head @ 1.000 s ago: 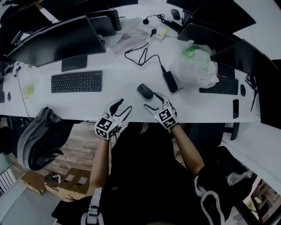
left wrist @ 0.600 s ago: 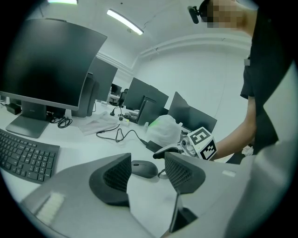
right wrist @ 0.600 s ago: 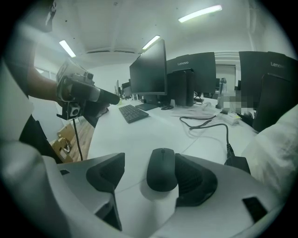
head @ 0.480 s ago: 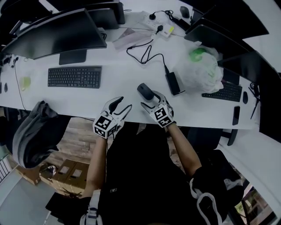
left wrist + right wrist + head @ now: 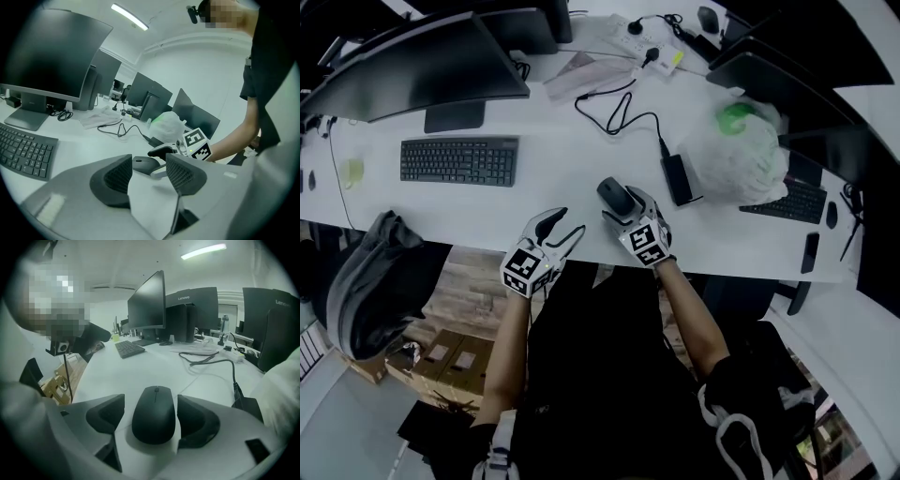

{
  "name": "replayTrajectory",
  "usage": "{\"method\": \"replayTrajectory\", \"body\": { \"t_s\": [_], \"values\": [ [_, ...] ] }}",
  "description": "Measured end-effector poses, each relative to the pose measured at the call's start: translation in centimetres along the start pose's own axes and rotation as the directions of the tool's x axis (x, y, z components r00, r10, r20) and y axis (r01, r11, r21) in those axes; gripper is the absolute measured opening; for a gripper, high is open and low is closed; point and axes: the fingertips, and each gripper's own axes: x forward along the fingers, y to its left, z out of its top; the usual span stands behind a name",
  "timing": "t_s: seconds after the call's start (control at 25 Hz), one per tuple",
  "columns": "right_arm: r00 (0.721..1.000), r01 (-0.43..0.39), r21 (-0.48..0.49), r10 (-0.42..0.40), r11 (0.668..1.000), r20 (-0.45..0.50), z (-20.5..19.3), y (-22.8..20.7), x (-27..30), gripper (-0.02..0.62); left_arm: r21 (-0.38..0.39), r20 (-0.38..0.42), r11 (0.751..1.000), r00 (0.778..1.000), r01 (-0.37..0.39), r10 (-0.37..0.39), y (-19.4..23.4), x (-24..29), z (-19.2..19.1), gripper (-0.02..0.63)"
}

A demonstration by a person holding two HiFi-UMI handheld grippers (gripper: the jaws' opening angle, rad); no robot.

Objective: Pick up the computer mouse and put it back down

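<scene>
A black computer mouse (image 5: 613, 195) lies flat on the white desk (image 5: 562, 178) near its front edge. My right gripper (image 5: 624, 208) straddles it, a jaw on each side. In the right gripper view the mouse (image 5: 154, 414) fills the gap of that gripper (image 5: 151, 411); a sliver of desk shows beside the left jaw. Those jaws have just been opening, with the mouse between them. My left gripper (image 5: 564, 225) hovers open over the desk edge to the mouse's left, holding nothing. From the left gripper view (image 5: 147, 173) the mouse (image 5: 144, 164) shows beyond its jaws.
A black keyboard (image 5: 459, 161) and a monitor (image 5: 412, 70) stand at the left. A power brick (image 5: 680, 180) with its cable lies just right of the mouse, beside a white plastic bag (image 5: 736, 150). A second keyboard (image 5: 787, 202) and a phone (image 5: 811, 251) sit far right.
My right gripper has slid forward and down from behind the mouse until its jaws stand on both sides of it. The left gripper has sunk slightly by the desk edge.
</scene>
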Motion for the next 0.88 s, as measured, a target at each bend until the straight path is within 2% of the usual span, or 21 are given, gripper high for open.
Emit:
{"method": "replayTrajectory", "body": {
  "t_s": [0.4, 0.88],
  "values": [
    [0.999, -0.016, -0.02, 0.015, 1.0, -0.029, -0.3, 0.0, 2.0, 0.353, -0.009, -0.007, 1.0, 1.0, -0.003, 0.003, -0.1, 0.2, -0.6, 0.224],
    [0.998, 0.01, -0.023, -0.012, 1.0, -0.066, -0.9, -0.4, 2.9, 0.34, -0.012, -0.019, 0.999, 0.999, -0.035, 0.034, 1.1, -0.6, -1.0, 0.224]
  ]
}}
